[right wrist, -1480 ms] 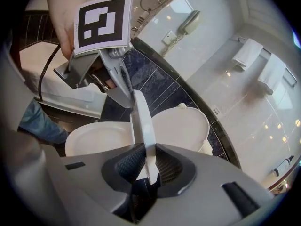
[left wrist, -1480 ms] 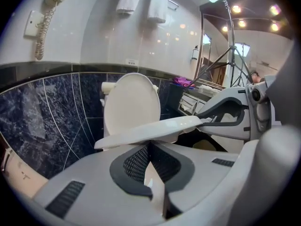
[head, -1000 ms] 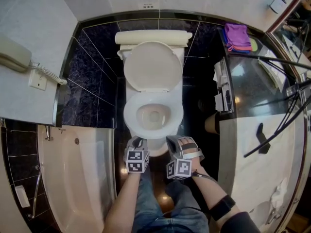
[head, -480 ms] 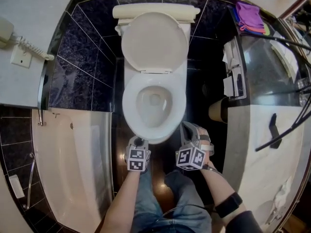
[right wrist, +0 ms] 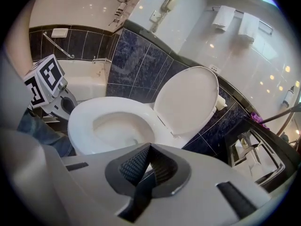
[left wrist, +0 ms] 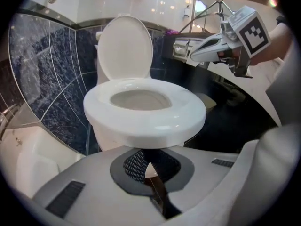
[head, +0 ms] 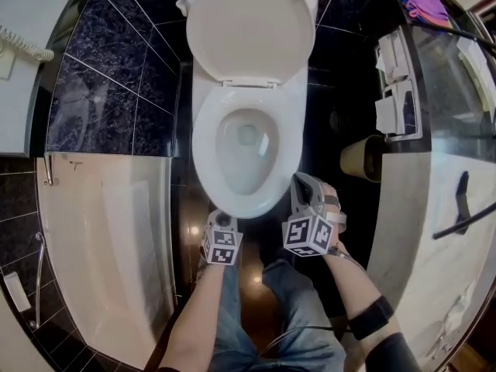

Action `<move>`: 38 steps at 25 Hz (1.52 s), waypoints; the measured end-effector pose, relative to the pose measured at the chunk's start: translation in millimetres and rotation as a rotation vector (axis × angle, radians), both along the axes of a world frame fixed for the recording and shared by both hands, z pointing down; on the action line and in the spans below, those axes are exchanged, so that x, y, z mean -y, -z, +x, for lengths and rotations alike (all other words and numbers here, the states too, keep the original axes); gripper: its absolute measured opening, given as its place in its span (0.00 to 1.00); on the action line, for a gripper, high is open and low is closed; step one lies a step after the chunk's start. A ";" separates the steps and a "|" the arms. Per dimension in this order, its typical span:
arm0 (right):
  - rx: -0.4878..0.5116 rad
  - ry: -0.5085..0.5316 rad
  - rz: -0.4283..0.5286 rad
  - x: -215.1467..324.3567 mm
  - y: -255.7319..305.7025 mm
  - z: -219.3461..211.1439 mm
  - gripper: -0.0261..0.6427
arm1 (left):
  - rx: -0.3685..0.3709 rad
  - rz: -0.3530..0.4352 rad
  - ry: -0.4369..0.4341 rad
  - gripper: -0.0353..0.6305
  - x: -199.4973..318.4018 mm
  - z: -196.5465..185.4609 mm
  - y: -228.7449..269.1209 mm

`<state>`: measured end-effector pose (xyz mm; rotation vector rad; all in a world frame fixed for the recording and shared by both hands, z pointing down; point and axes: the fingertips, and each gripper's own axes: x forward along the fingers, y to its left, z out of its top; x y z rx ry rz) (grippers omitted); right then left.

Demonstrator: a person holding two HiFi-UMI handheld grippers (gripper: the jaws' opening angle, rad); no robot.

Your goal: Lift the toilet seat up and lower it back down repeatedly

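white toilet seat [head: 204, 142] down, lid [head: 249, 29] up

the toilet seat lies flat on the bowl [head: 232, 169], the lid upright behind it. the left hand-held gripper [head: 222, 222] is just beside the bowl's front edge, the right hand-held gripper [head: 304, 188] beside its front right. both have jaws pressed together, holding nothing.

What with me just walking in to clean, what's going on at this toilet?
A person stands facing the white ceramic toilet, a two-jaw tool in each hand. The left tool and the right tool are both shut and empty, held low near the bowl's front. The oval white lid stands raised, and the white seat ring lies down on the bowl, not yet lifted.
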<state>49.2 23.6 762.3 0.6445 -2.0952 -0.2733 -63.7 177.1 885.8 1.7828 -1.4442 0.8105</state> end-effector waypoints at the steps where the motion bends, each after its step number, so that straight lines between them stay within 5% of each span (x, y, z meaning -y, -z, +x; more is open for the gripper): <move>1: 0.000 0.001 -0.005 -1.8 -4.3 -0.8 0.07 | 0.004 -0.008 0.001 0.05 -1.6 0.3 -7.1; 12: -0.016 0.014 -0.028 -11.3 -19.8 -4.5 0.07 | 0.033 -0.090 0.028 0.05 -33.2 -0.2 -42.9; 22: 0.002 0.012 -0.015 -10.5 8.4 -15.0 0.07 | 0.024 0.016 0.051 0.05 -9.4 -9.5 3.7; 27: 0.043 -0.021 -0.019 -8.8 66.2 -17.1 0.07 | 0.017 0.072 0.065 0.05 9.2 -19.3 82.0; 38: 0.299 -0.122 -0.058 6.4 279.8 -39.0 0.07 | 0.059 0.293 -0.008 0.05 68.3 -35.6 359.1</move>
